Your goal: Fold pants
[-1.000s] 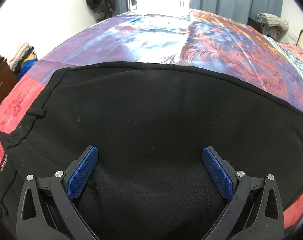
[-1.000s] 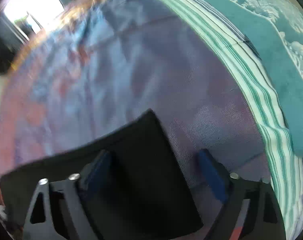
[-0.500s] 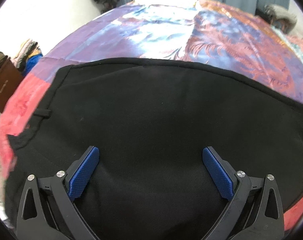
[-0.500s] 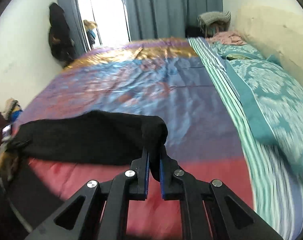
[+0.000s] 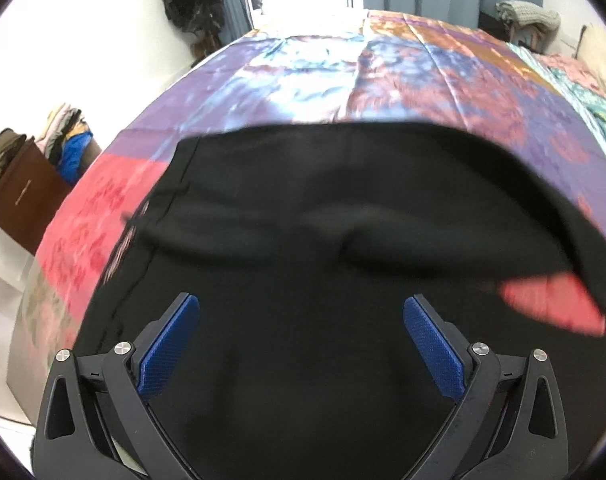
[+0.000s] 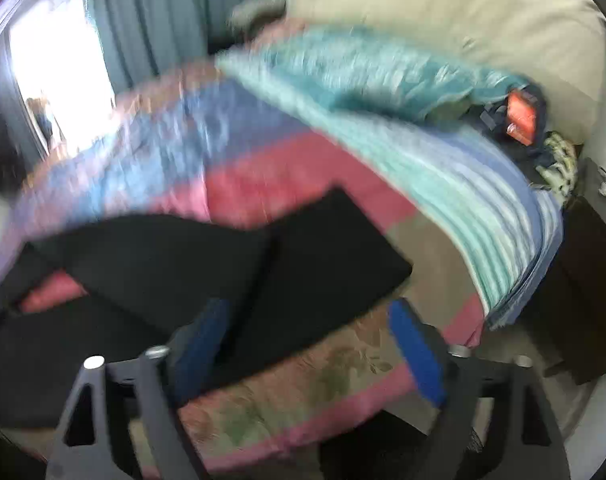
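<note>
The black pants (image 5: 303, 208) lie on the patchwork bedspread (image 5: 343, 64), one layer doubled over the other. The left gripper (image 5: 301, 344) hovers over them, jaws spread wide, gripping nothing. The right gripper (image 6: 311, 344) is also spread wide and empty above the folded leg end (image 6: 327, 256); that view is blurred.
</note>
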### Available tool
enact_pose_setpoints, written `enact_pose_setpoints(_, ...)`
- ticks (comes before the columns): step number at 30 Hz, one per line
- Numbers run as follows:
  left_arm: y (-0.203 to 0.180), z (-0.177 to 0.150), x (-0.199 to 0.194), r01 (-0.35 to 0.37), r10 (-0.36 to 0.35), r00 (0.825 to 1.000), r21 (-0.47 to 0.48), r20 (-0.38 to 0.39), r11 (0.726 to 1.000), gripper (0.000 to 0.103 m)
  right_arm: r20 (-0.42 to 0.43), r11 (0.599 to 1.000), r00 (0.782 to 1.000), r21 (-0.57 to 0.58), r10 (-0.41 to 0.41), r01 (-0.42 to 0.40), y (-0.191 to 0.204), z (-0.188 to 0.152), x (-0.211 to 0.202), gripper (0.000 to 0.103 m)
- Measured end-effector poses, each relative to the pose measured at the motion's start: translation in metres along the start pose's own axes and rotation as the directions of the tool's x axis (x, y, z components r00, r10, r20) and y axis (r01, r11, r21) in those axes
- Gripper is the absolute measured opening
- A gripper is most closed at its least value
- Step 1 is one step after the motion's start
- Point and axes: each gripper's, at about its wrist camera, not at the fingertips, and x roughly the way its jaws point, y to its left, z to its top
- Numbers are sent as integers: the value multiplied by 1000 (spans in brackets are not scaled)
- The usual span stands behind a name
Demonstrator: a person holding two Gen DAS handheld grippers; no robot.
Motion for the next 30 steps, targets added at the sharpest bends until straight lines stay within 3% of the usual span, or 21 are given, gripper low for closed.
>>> enact_pose_setpoints(2,-1,-18,4,-5,5,1000,22,-14,1000,102,75,999,996,-20,42,-41,14,-5,-21,91)
enact_pose_setpoints(4,0,-29,8,-6,6,1000,33,-19,999,102,95,993,989,-56,112,-107,33,-14,-35,93)
enact_pose_setpoints(8,0,-47,27,28,-25,997,31,-69,999,103,20,939,950,-161,312,-305,95,-36,-31,94)
enact_pose_setpoints(11,6,-57,30,69,-69,998,-12,-8,998,103,-75,882,911,-227,406,-412,142,-56,-19,94)
enact_pose_setpoints(14,5,-60,29,75,-75,997,-6,19,997,103,-162,848,896,-289,414,-444,177,-77,-2,94)
enact_pose_setpoints(21,2,-66,28,70,-70,996,-2,52,998,103,-290,864,917,-345,274,-367,188,-107,46,95)
enact_pose_setpoints(26,5,-68,27,60,-59,996,-2,66,998,103,-282,866,913,-326,294,-380,179,-106,48,103)
enact_pose_setpoints(30,5,-68,27,59,-59,996,-2,67,998,103,-258,867,927,-352,272,-352,183,-109,47,103)
